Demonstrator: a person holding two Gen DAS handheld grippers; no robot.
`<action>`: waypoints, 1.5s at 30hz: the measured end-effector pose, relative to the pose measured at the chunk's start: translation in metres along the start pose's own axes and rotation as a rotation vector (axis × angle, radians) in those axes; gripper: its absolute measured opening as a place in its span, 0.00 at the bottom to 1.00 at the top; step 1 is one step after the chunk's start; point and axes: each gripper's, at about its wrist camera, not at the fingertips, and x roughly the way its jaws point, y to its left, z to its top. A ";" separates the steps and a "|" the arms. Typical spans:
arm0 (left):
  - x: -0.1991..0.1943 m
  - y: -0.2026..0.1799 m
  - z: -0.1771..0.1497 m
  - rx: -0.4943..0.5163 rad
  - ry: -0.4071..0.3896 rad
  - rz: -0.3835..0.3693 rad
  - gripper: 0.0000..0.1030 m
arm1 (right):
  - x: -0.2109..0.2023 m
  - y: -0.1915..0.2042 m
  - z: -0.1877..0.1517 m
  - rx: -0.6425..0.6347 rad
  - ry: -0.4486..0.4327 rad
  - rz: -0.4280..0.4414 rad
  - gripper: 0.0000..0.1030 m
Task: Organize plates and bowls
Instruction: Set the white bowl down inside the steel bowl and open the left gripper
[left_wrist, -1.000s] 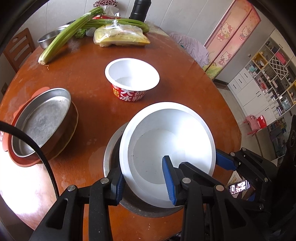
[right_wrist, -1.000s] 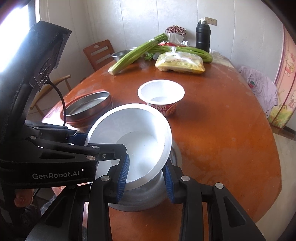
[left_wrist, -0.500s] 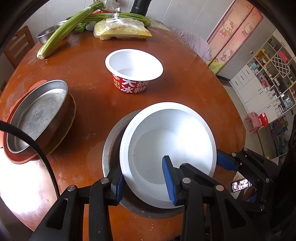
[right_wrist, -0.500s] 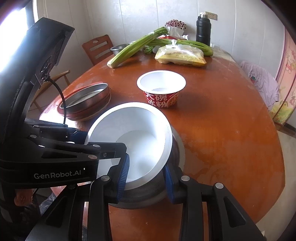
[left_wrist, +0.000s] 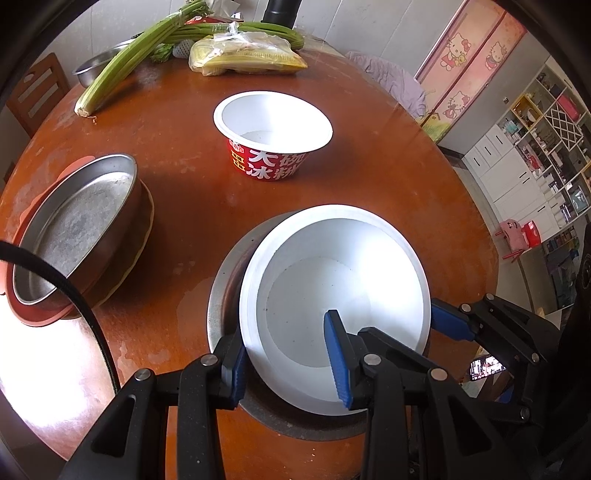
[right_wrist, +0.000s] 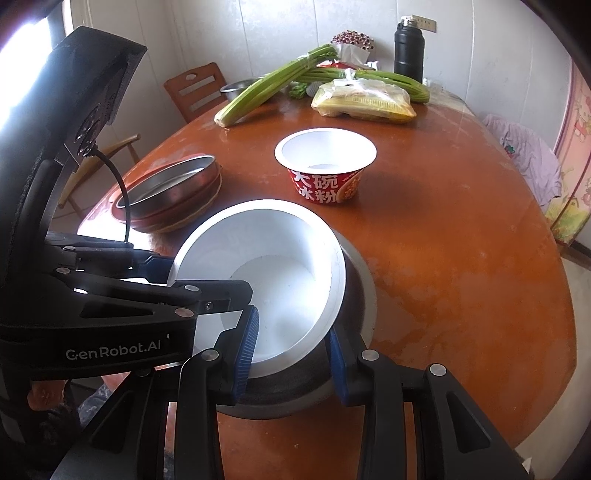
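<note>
A white bowl (left_wrist: 343, 291) sits tilted inside a metal bowl (left_wrist: 229, 273) on the brown round table (left_wrist: 184, 206). My left gripper (left_wrist: 288, 362) straddles the white bowl's near rim, one finger outside and one inside. My right gripper (right_wrist: 291, 350) straddles its rim from the other side and shows in the left wrist view (left_wrist: 454, 321). The white bowl also shows in the right wrist view (right_wrist: 280, 266), with the metal bowl (right_wrist: 354, 280) under it. A red-and-white paper bowl (left_wrist: 273, 140) stands farther back. A metal pan (left_wrist: 74, 221) rests on a red plate (left_wrist: 33, 314) at the left.
Celery stalks (left_wrist: 136, 51), a bag of noodles (left_wrist: 247, 55), a small steel bowl (left_wrist: 96, 66) and a black flask (right_wrist: 408, 48) lie at the table's far side. A wooden chair (right_wrist: 195, 92) stands behind the table. The table edge is close below my grippers.
Both grippers and the white bowl have stayed together while the cameras shifted slightly forward; the paper bowl and pan appear a little nearer. Grip on the bowl looks unchanged.
</note>
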 end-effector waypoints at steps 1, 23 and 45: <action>0.000 -0.001 0.000 0.001 -0.001 0.004 0.35 | 0.000 0.000 0.000 0.000 0.002 0.000 0.37; 0.001 -0.007 -0.002 0.040 -0.003 0.040 0.36 | 0.004 -0.003 -0.004 -0.001 0.015 -0.004 0.37; -0.009 -0.002 -0.001 0.036 -0.032 0.068 0.36 | -0.008 -0.006 -0.004 -0.011 -0.008 -0.031 0.37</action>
